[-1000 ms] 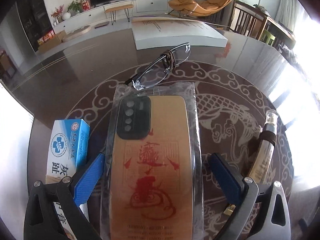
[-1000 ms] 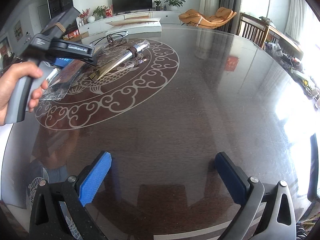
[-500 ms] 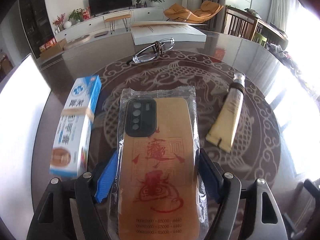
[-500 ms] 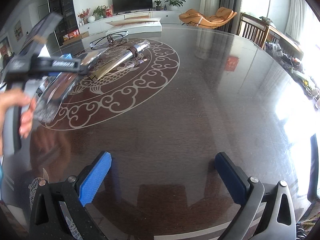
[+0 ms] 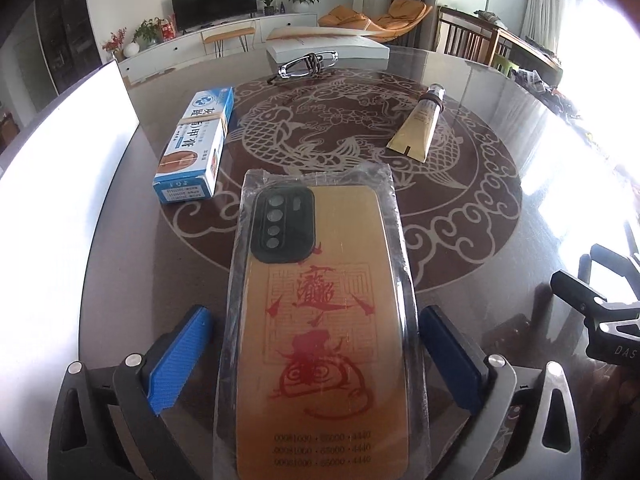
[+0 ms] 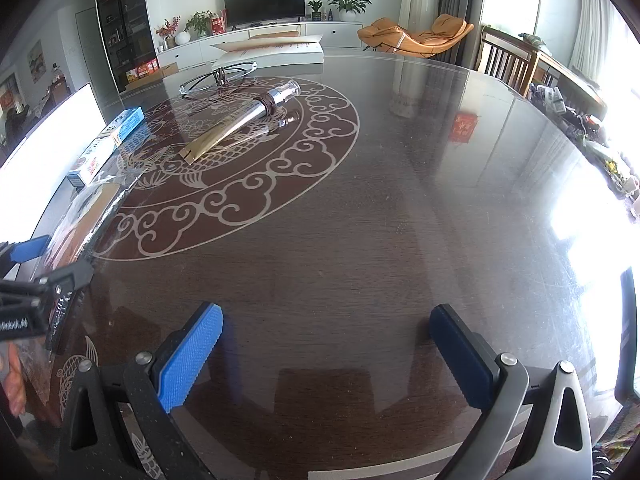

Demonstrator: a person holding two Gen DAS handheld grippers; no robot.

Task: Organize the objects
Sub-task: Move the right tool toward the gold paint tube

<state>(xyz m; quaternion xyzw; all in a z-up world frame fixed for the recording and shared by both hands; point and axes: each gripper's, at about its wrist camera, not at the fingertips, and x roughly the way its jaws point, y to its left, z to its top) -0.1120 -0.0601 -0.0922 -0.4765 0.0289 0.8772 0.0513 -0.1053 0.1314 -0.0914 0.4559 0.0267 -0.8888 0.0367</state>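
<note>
Left gripper [image 5: 316, 360]: its jaws are opening and stand wide; the case lies between the blue pads with a gap on each side, so nothing is gripped.
Case [image 5: 320, 340]: a tan phone case in a clear sleeve, flat on the worktop, dark camera block at its far end; red printing on its back. In the left wrist view it runs from 6 o'clock up to the centre.
Right gripper [image 6: 326, 354]: jaws spread wide over bare worktop, nothing between them. Its frame shows at 3 to 4 o'clock at the edge of the left wrist view.
Box [image 5: 196, 144]: blue and white carton with a band round its middle, lying flat at 10 o'clock from the case, near its far left corner but apart from it.
Tube [image 5: 420, 128]: gold tube with a silver cap and a dark band near the cap, at 1 o'clock from the case, well apart, cap pointing away.
Glasses [image 5: 308, 65]: clear-framed, folded, with a dark tie round the bridge, at 12 o'clock, just in front of the book.
Book [image 5: 328, 45]: thick white block at the far edge, 12 o'clock.
Worktop [image 6: 400, 220]: dark, glossy, round, with a pale fish and cloud pattern under the box, tube and case.
White panel [image 5: 60, 200]: bright slab along the 9 o'clock edge, beside the box.
Hand [image 6: 10, 384]: a sliver at the 8 o'clock edge of the right wrist view, beneath the left gripper's frame.
</note>
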